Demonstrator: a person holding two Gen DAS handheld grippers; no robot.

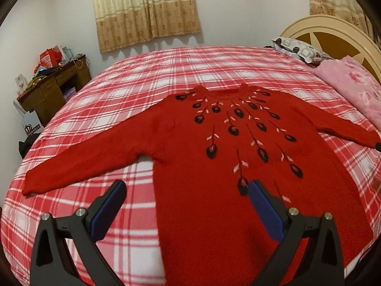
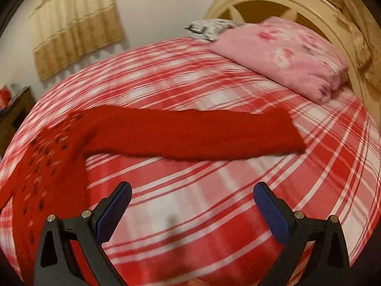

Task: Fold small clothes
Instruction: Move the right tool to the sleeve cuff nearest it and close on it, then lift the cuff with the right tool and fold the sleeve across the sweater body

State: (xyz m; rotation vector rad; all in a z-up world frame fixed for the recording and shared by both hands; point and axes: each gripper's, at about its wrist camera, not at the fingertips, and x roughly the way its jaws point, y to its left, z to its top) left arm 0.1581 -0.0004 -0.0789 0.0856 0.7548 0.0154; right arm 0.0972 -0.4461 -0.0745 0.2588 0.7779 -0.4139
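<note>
Left gripper (image 1: 187,188), right gripper (image 2: 192,189): fingers apart, empty | red sweater (image 1: 238,166) flat, unfolded | next: grasp sleeve (image 2: 202,133).

A: The knitted long-sleeved sweater (image 1: 195,143) is solid red, with black buds and pale pink leaves fanning from the collar.

B: The checked bedsheet (image 1: 133,81) is red, pink and white plaid; the folded fleece blanket (image 2: 283,54) is pink with rosy flowers, the curtain (image 1: 145,9) beige-gold.
</note>
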